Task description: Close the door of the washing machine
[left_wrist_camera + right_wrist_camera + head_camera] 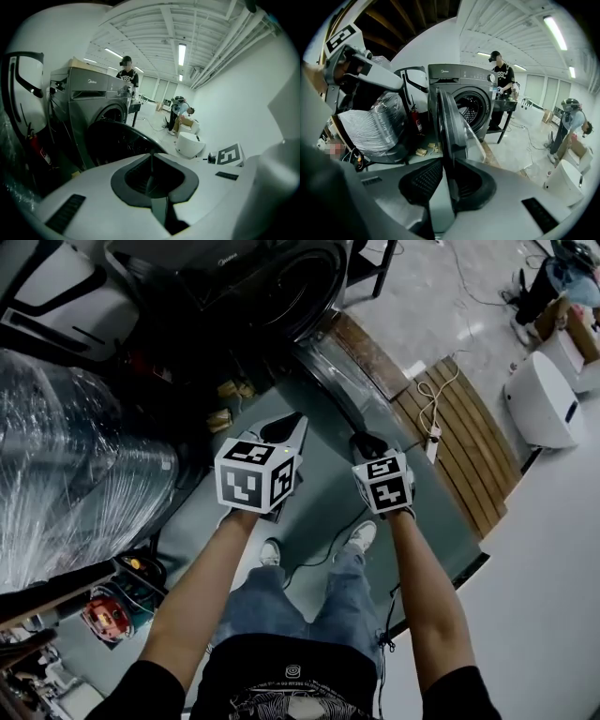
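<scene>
Washing machine (272,287) dark grey, at top centre of the head view, front-loading, drum mouth (471,108) exposed. Door (347,381) stands swung out, running from the machine's front down toward centre-right of the frame. Right gripper (367,444) sits at the door's outer end; in the right gripper view the door (450,122) shows edge-on, rising through centre frame, its rim passing between the two pads, jaws closed on that rim at right gripper (446,173). Left gripper (286,427) lies just left of it in the head view, near the door but not seen touching it. In the left gripper view the jaws are pressed together with only a thin seam showing and nothing between them, left gripper (151,157); the door's dark round face (117,140) fills the area just past the tips, the washing machine (93,101) behind it at centre-left. Both forearms reach up from the bottom of the head view; the person's shoes (361,535) are on the grey floor below the grippers. Plastic-wrapped bundle (66,456) at the left edge, also at left of the right gripper view (370,122), with a red fire extinguisher (416,123) beside it. Wooden slat board (464,437) on the floor at right; white rounded unit (544,399) beyond it at far right. A standing person (501,75) is just right of the machine; another person (569,122) bends over at the far right.
</scene>
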`<action>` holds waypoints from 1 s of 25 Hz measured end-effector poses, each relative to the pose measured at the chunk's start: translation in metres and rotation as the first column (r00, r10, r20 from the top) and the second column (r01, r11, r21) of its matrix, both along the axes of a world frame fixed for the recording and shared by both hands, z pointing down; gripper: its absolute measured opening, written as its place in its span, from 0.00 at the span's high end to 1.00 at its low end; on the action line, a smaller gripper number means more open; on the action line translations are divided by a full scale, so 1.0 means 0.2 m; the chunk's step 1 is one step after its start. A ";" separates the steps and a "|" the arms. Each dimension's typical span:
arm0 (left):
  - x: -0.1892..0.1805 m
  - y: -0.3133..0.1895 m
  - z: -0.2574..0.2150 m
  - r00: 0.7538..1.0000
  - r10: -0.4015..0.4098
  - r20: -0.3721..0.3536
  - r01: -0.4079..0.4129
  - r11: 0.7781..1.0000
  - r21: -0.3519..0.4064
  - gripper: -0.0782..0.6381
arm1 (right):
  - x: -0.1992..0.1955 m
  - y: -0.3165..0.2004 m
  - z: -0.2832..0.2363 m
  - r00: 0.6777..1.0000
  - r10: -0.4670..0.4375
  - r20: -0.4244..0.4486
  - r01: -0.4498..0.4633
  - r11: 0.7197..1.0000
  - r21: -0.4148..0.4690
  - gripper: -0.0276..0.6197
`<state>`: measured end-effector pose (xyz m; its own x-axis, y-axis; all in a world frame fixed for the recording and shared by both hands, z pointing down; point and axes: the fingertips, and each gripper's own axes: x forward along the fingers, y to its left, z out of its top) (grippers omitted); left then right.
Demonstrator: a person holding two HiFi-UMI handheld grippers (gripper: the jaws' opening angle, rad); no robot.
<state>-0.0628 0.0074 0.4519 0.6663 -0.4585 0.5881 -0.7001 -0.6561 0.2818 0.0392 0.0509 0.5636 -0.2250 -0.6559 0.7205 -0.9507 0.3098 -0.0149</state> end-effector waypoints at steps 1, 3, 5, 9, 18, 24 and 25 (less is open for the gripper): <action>0.02 -0.01 0.00 1.000 -0.009 0.006 0.009 1.000 0.000 0.85 | 0.03 -0.02 0.00 1.000 -0.008 0.005 0.008 1.000 0.001 0.83; 0.06 -0.02 0.00 0.999 -0.027 0.020 0.027 1.000 -0.004 0.85 | 0.07 -0.05 0.01 1.000 -0.024 0.016 0.024 1.000 -0.004 0.82; 0.10 -0.03 0.01 0.998 -0.050 0.028 0.050 0.999 -0.006 0.85 | 0.11 -0.09 0.02 0.999 -0.046 0.022 0.046 0.999 -0.019 0.81; 0.19 -0.07 0.00 0.995 -0.092 0.033 0.092 0.996 0.001 0.85 | 0.21 -0.17 0.05 0.997 -0.080 0.022 0.081 0.996 -0.031 0.80; 0.34 -0.16 0.00 0.983 -0.171 0.073 0.170 0.985 0.012 0.85 | 0.40 -0.33 0.06 0.993 -0.118 0.027 0.119 0.992 -0.051 0.77; 0.42 -0.22 -0.01 0.975 -0.208 0.071 0.207 0.978 0.019 0.85 | 0.50 -0.47 0.08 0.986 -0.165 -0.019 0.163 0.983 -0.087 0.76; 0.43 -0.23 -0.01 0.974 -0.213 0.070 0.213 0.977 0.019 0.85 | 0.52 -0.49 0.09 0.985 -0.173 -0.023 0.170 0.981 -0.091 0.76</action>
<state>0.0231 -0.0390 0.4504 0.5093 -0.5923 0.6243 -0.8421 -0.4926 0.2196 0.1432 -0.0470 0.5811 -0.3055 -0.5429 0.7822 -0.8841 0.4668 -0.0213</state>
